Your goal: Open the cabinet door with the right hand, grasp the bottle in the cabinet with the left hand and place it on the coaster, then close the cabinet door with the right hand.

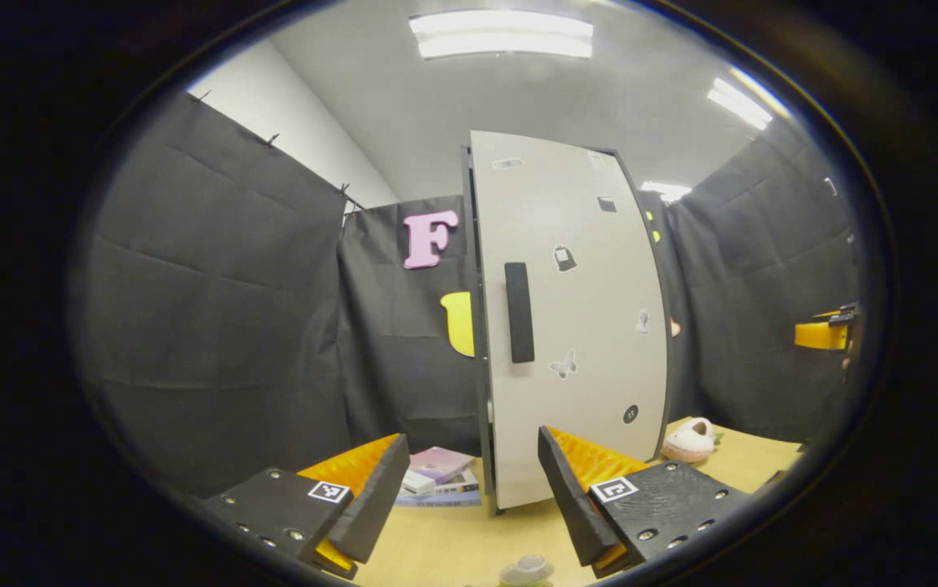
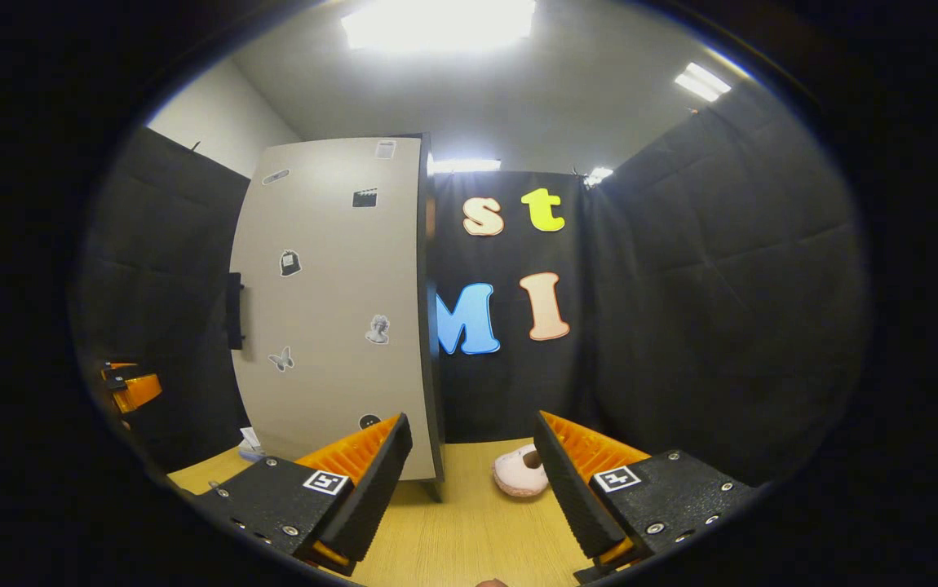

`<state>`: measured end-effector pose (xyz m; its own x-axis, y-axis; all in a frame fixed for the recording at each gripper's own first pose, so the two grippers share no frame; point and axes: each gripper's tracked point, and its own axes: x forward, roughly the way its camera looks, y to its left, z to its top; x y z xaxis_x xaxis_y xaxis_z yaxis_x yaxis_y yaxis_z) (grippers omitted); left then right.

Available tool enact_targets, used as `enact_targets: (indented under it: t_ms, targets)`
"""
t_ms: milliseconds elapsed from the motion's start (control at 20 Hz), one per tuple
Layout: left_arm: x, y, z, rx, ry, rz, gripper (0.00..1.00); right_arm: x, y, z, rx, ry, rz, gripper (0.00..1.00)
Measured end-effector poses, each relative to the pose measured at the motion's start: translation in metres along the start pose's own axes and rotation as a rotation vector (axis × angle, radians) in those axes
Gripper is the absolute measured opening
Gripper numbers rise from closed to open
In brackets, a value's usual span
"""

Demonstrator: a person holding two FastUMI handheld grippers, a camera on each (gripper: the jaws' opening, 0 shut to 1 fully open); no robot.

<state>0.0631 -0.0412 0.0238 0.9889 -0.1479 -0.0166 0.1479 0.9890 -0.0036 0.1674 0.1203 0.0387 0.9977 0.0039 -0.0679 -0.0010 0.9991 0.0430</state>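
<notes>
Cabinet door [image 1: 575,318]: pale grey panel, closed, black vertical handle [image 1: 519,312] at its left edge, small stickers; stands upright at the far side of the tabletop [image 1: 453,546]. Right gripper [image 2: 469,473] and left gripper [image 1: 469,489]: both spread, empty. The right gripper should probably approach the handle squarely and pull along the door's swing; the bottle presumably sits behind the door.

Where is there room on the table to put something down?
Bare table lies in front of the cabinet, between it and the right gripper. It is crowded left of the cabinet, where books lie, and to its right by the pink slipper.
</notes>
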Motion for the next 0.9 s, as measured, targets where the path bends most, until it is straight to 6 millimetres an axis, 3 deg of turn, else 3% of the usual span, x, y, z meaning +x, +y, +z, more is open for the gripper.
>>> enact_targets:
  t_ms: [900]
  targets:
    - [-0.006,0.021,0.002,0.009,0.001,0.021,0.89,0.000,0.021,0.007,-0.027,-0.024,0.021,0.93]
